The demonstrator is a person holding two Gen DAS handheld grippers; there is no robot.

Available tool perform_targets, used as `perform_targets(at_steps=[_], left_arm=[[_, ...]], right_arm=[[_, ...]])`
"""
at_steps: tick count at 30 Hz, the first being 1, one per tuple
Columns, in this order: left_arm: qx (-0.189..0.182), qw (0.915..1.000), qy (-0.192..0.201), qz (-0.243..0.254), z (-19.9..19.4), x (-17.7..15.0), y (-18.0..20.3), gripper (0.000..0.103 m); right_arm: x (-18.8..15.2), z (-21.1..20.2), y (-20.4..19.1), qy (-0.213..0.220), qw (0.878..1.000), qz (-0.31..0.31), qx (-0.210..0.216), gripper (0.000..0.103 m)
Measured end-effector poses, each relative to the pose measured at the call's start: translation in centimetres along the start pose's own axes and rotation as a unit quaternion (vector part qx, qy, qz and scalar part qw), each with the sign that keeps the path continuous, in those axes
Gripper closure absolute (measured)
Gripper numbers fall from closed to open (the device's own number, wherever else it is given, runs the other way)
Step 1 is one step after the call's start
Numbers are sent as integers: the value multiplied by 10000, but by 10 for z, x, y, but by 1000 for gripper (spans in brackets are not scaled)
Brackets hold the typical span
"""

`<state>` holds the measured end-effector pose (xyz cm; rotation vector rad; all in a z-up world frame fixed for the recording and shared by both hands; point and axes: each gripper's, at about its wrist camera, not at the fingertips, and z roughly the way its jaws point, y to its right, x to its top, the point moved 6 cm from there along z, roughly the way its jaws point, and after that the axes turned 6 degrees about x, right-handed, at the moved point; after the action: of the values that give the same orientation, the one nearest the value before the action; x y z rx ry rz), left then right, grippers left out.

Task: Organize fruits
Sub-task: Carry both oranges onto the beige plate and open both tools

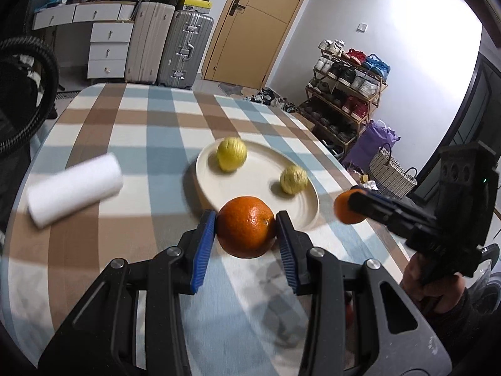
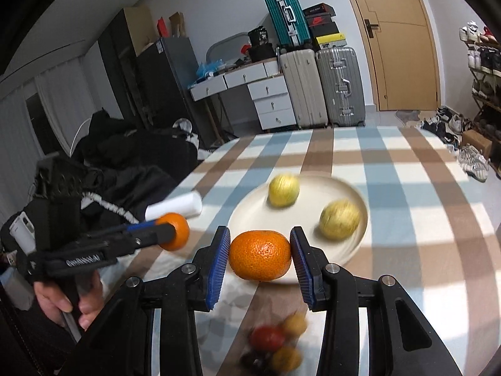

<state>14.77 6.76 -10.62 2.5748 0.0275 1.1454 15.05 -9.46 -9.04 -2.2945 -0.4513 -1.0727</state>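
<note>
Two gripped oranges [image 1: 245, 225] [image 2: 260, 255] near plate rim [image 1: 313, 210]

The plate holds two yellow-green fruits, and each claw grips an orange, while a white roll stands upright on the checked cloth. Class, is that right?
Not quite. The white roll lies on its side on the checked cloth, as the left wrist view shows. The rest holds: two yellow-green fruits on the plate, and the left claw and right claw each grip an orange.

Two oranges [image 1: 245, 226] [image 2: 260, 255] are held aloft near a cream plate [image 1: 250, 172] carrying two yellow-green fruits [image 1: 231, 153] [image 1: 293, 179]; small red and yellow fruits [image 2: 275, 341] lie blurred on the bench below.
</note>
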Motion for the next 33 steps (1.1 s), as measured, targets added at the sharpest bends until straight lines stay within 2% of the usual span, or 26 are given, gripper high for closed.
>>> perform_targets(at_steps=[8, 17, 23, 33], left_arm=[[67, 9999, -142, 62, 58, 39, 2, 66], [244, 9991, -351, 80, 113, 56, -7, 66], [231, 9987, -451, 86, 138, 56, -10, 66], [259, 9982, -534, 97, 153, 53, -15, 66]], right_arm=[[54, 36, 33, -161, 9994, 240, 190, 62], [89, 88, 67, -383, 9981, 390, 291, 62], [89, 125, 90, -704, 9942, 722, 385, 62], [78, 154, 101, -1139, 9890, 889, 298, 62]])
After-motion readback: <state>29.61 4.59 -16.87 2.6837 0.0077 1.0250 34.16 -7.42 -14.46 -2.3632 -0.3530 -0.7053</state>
